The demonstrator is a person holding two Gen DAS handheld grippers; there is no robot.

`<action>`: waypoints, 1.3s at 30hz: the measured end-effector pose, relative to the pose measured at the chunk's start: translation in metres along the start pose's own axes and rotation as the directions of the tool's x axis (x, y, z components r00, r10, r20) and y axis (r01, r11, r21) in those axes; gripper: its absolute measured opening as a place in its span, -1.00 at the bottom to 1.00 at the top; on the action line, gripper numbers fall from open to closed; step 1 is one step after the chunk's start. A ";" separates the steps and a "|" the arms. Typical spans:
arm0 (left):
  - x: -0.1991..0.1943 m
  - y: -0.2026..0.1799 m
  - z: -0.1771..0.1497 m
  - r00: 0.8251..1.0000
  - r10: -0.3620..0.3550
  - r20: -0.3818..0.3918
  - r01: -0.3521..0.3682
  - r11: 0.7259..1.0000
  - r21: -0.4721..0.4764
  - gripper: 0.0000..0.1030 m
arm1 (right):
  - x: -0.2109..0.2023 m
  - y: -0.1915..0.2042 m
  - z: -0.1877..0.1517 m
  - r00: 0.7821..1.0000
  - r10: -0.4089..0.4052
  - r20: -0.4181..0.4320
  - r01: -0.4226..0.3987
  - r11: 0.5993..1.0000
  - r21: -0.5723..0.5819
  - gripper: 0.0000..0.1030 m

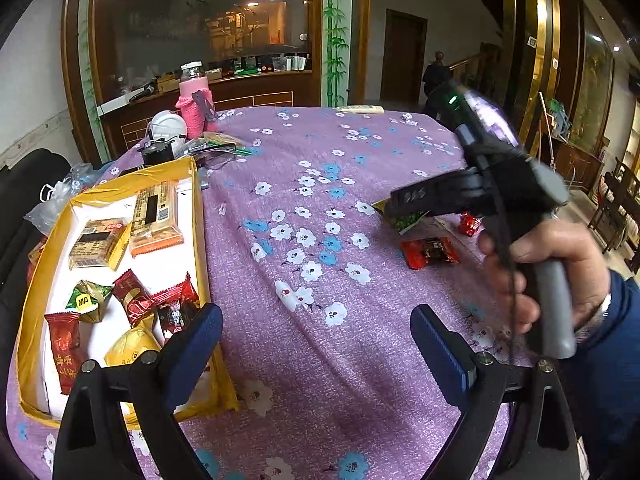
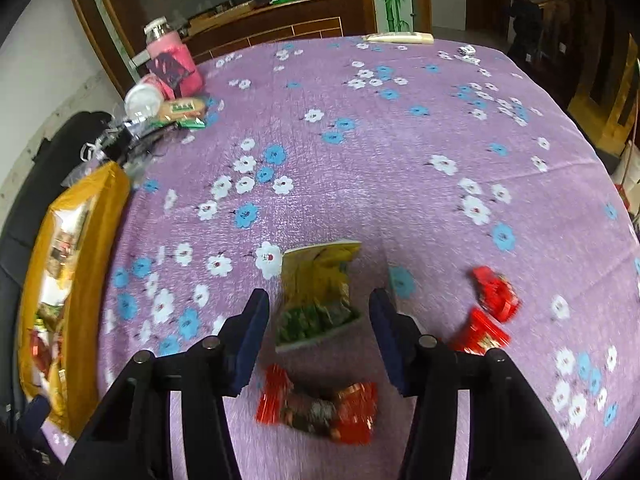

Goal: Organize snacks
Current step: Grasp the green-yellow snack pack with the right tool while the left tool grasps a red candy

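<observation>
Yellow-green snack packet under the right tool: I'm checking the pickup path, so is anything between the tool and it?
Nothing visible. The right tool, open, sits right over the yellow-green packet; the red-wrapped snack lies nearer the camera, not between them.

Bare cloth [image 2: 360, 152] lies clear between box [image 1: 198, 216] and snacks [image 2: 316, 292].

I take this for the public room of a restaurant or teahouse. Behind the round table [image 1: 360, 208] with its purple flowered cloth I see a wooden service counter [image 1: 240, 92] under a big glass pane, a bamboo-painted pillar [image 1: 337, 32] beside it, and gilt-framed panels [image 1: 536, 52] to the table's right.
</observation>
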State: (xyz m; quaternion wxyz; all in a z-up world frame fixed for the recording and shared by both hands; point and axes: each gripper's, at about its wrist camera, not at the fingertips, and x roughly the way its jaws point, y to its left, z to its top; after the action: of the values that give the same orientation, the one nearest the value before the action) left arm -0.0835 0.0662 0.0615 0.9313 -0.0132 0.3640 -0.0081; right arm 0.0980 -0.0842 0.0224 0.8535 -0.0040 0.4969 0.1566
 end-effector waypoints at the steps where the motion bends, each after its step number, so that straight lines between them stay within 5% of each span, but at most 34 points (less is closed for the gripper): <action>1: 0.000 0.000 0.000 1.000 -0.006 -0.001 0.006 1.000 0.001 0.87 | 0.005 -0.001 -0.001 1.000 0.005 -0.007 -0.005 1.000 -0.001 -0.20; 6: 0.011 -0.006 0.009 0.997 -0.072 -0.028 0.072 0.997 0.013 0.85 | -0.005 -0.014 -0.005 0.998 0.006 0.061 -0.006 1.000 0.006 -0.30; 13: 0.055 -0.045 0.047 0.980 -0.158 -0.125 0.174 0.975 0.137 0.51 | -0.039 -0.065 0.000 0.976 0.016 0.218 -0.051 0.986 0.156 -0.30; 18: 0.095 -0.082 0.063 0.947 -0.225 -0.229 0.282 0.924 0.257 0.51 | -0.057 -0.101 0.003 0.954 -0.048 0.295 -0.039 0.959 0.280 -0.30; 22: 0.109 -0.100 0.058 0.938 -0.222 -0.266 0.313 0.872 0.377 0.51 | -0.064 -0.130 0.001 0.947 -0.035 0.319 -0.097 0.916 0.390 -0.29; 26: 0.121 -0.109 0.054 0.946 -0.181 -0.270 0.288 0.851 0.439 0.50 | -0.064 -0.138 0.002 0.948 0.001 0.318 -0.140 0.899 0.414 -0.29; 29: 0.129 -0.112 0.055 0.946 -0.170 -0.277 0.281 0.858 0.431 0.46 | -0.066 -0.133 0.002 0.947 0.006 0.322 -0.142 0.906 0.400 -0.29; 33: 0.136 -0.100 0.064 0.947 -0.162 -0.279 0.252 0.912 0.324 -0.33 | -0.068 -0.131 0.002 0.945 0.009 0.327 -0.144 0.909 0.392 -0.29; 39: 0.136 -0.077 0.058 0.959 -0.133 -0.251 0.181 0.967 0.179 -0.43 | -0.067 -0.116 0.003 0.949 0.040 0.312 -0.147 0.933 0.329 -0.30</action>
State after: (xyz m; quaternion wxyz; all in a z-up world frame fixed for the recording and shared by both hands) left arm 0.0557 -0.0133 0.0144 0.8740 0.0524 0.4678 -0.1204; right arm 0.1013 -0.2113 0.0630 0.8976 0.1948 0.3808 0.1061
